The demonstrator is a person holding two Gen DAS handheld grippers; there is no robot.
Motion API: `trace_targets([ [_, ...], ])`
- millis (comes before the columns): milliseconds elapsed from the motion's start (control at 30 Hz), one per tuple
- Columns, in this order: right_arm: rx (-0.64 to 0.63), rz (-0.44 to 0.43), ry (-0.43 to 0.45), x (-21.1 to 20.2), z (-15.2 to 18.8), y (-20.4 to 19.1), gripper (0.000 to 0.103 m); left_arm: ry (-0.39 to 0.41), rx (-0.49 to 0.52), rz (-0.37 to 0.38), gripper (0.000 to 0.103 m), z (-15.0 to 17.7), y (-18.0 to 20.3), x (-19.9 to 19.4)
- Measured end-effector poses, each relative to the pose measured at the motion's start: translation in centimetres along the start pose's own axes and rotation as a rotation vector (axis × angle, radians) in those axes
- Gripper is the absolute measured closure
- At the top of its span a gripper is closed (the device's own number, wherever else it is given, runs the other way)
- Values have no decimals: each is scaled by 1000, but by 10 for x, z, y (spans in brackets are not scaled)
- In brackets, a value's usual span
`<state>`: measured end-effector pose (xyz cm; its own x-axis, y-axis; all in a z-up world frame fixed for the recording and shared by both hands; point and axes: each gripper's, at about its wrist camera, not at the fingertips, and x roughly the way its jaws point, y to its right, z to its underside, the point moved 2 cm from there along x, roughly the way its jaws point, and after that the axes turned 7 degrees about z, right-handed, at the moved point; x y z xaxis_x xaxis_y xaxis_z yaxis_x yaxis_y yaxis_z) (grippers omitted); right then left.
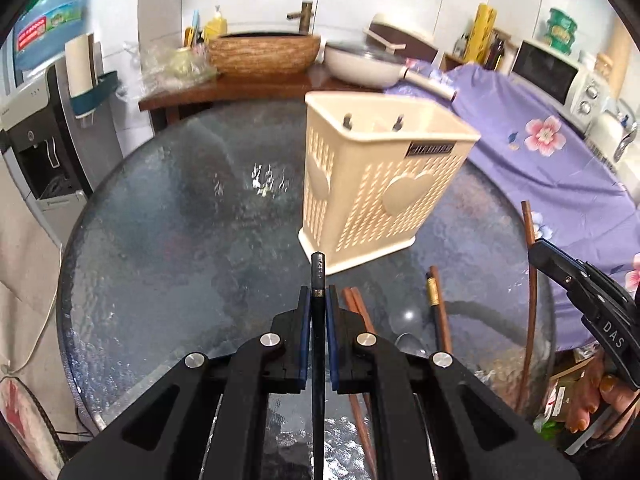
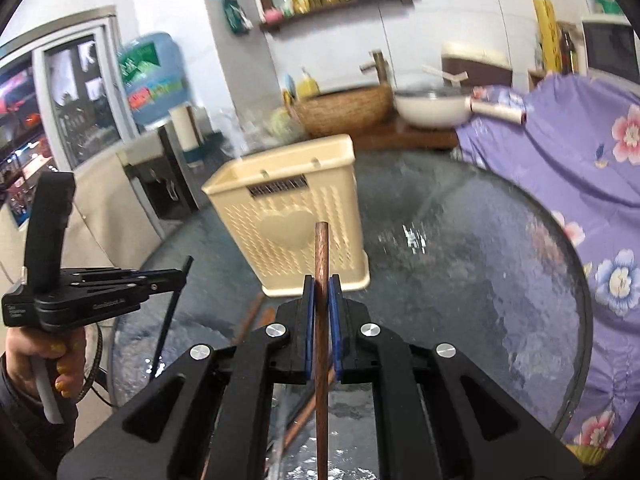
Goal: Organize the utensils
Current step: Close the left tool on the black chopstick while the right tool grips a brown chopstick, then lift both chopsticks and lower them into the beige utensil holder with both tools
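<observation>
A cream perforated utensil holder [image 1: 380, 184] with heart panels stands upright on the round glass table [image 1: 180, 240]; it also shows in the right wrist view [image 2: 292, 220]. My left gripper [image 1: 319, 300] is shut on a black chopstick [image 1: 318, 272], held above the table just in front of the holder. My right gripper [image 2: 321, 296] is shut on a brown chopstick [image 2: 321, 248], also in front of the holder. Several brown chopsticks [image 1: 438, 304] and a spoon [image 1: 408, 340] lie on the glass near the front edge.
A purple flowered cloth [image 1: 540, 152] covers furniture right of the table. A wooden counter behind holds a woven basin [image 1: 264, 54] and a white pan [image 1: 360, 64]. A water dispenser [image 1: 44, 128] stands at the left. A microwave [image 1: 556, 72] sits at the back right.
</observation>
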<state>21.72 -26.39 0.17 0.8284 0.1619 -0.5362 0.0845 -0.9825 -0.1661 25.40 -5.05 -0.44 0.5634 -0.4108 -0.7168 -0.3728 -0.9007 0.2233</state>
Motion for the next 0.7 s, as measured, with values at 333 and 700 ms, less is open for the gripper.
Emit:
trace_targets([
  [333,-53,-39,104,-42,-8,-18,95,133,32,33,96,-1,9,-55],
  [700,-103,-96,146,-72,-19,-27,95,248,64,44,96,2,9,-99],
])
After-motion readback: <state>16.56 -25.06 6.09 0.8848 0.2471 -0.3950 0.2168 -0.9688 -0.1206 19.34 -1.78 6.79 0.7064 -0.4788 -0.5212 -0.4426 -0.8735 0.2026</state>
